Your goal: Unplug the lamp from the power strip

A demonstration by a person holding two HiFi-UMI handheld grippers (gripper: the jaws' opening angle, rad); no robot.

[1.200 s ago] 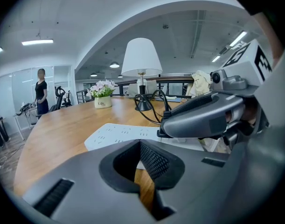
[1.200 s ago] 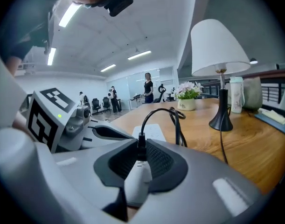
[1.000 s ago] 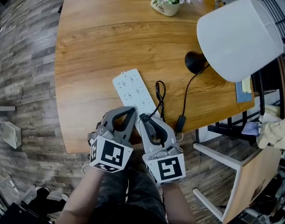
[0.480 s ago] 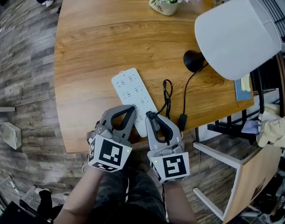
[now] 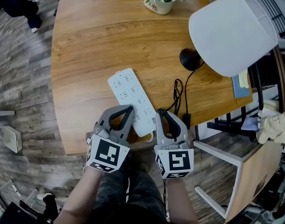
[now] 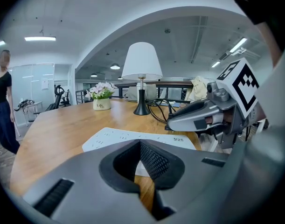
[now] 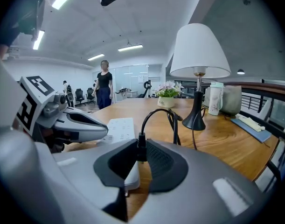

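Pinching the plug (image 7: 140,152) in my right tongs (image 5: 161,112), left tongs (image 5: 130,108) pressed together; tugging toward six o'clock could topple the lamp (image 5: 231,31).

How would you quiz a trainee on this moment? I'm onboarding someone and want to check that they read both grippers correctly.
1. True or false: the lamp's plug is seated in the power strip.
2. What is the right gripper shut on? A nothing; B the plug; C the power strip.
3. Fill in: the left gripper has its jaws ___ with nothing between them.
Key: 1 false, the plug is out and to the right of the strip; 2 B; 3 shut.
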